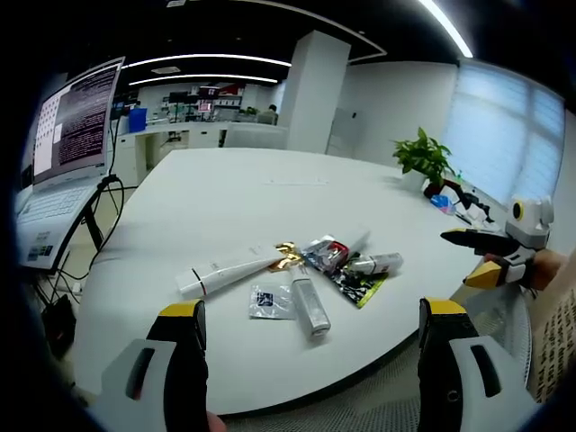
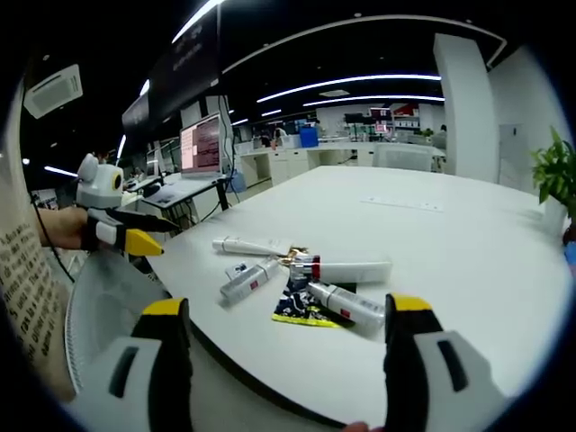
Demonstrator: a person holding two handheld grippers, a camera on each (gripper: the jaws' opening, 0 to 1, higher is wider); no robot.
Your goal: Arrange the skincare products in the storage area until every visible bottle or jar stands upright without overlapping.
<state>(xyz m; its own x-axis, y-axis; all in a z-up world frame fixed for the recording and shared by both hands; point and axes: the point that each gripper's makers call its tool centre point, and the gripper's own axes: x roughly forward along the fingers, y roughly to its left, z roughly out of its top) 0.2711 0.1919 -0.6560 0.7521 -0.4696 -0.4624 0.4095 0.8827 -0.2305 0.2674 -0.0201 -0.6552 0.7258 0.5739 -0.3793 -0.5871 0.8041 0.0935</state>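
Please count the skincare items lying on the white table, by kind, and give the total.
Tubes or bottles, lying flat: 4, namely the long white tube, clear bottle, red-capped tube, grey tube
Foil sachets: 2, namely the white sachet, dark sachet
Total: 6

A laptop (image 1: 67, 135) stands left of the white table (image 1: 234, 198); a potted plant (image 1: 423, 160) sits beyond.
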